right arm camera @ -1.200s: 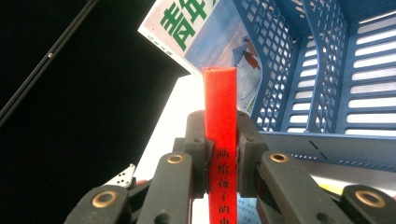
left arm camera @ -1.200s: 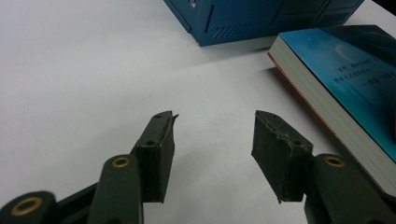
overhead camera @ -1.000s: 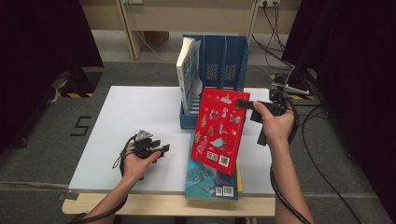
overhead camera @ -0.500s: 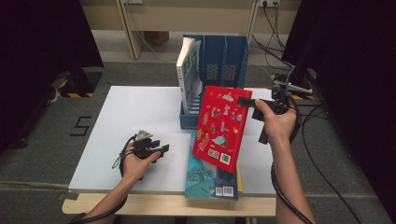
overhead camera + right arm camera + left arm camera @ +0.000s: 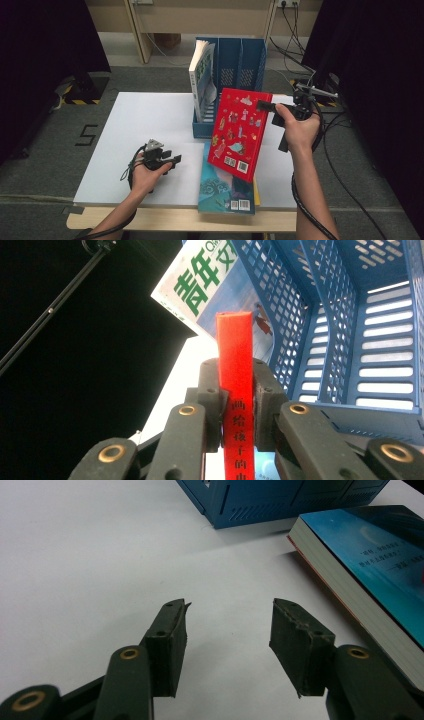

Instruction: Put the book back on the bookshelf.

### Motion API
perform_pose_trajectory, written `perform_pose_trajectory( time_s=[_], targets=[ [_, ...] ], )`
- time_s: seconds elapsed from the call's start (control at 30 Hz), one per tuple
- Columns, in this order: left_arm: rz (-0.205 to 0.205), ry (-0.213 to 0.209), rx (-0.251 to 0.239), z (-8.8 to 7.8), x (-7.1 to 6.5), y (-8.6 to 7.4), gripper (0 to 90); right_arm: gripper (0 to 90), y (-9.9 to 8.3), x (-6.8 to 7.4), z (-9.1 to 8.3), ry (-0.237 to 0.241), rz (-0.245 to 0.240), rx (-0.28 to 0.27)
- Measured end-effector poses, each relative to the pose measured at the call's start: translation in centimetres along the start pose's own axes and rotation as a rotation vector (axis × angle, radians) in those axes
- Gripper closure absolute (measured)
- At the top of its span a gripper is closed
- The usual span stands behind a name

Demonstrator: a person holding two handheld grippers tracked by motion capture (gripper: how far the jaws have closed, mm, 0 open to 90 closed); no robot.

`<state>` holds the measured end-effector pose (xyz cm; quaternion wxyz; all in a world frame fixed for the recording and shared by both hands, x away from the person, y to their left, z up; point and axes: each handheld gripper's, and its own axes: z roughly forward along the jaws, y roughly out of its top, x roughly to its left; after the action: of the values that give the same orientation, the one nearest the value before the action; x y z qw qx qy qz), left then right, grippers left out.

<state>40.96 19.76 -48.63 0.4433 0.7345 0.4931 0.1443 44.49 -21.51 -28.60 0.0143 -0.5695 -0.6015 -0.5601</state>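
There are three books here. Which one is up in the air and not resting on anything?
The red book, clamped by its spine in the right gripper. The teal book lies flat on the table; the white magazine stands in the blue rack.

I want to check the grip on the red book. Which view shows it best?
The right gripper view: the right gripper clamps the red book by its spine. The high view shows its cover.

Overhead view, two close jaw-level views
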Motion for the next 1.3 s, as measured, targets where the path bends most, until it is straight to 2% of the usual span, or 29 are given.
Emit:
perform_pose_trajectory(
  time_s=[0.63,0.7,1.2,1.3],
  targets=[
    [-0.002,0.002,-0.004,-0.1,0.1,0.0,47.8,79.5,0.5,0.2,-0.4,-0.014,-0.001,-0.026],
    [-0.002,0.002,-0.005,-0.1,0.1,0.0,47.8,79.5,0.6,0.2,-0.4,-0.020,-0.013,-0.030],
    [0.001,0.005,0.000,-0.1,0.2,0.1,47.8,79.5,1.2,0.7,-0.6,-0.026,-0.010,-0.048],
    [0.001,0.005,0.000,-0.1,0.2,0.1,47.8,79.5,1.3,0.6,-0.6,-0.031,-0.022,-0.055]
  ],
)
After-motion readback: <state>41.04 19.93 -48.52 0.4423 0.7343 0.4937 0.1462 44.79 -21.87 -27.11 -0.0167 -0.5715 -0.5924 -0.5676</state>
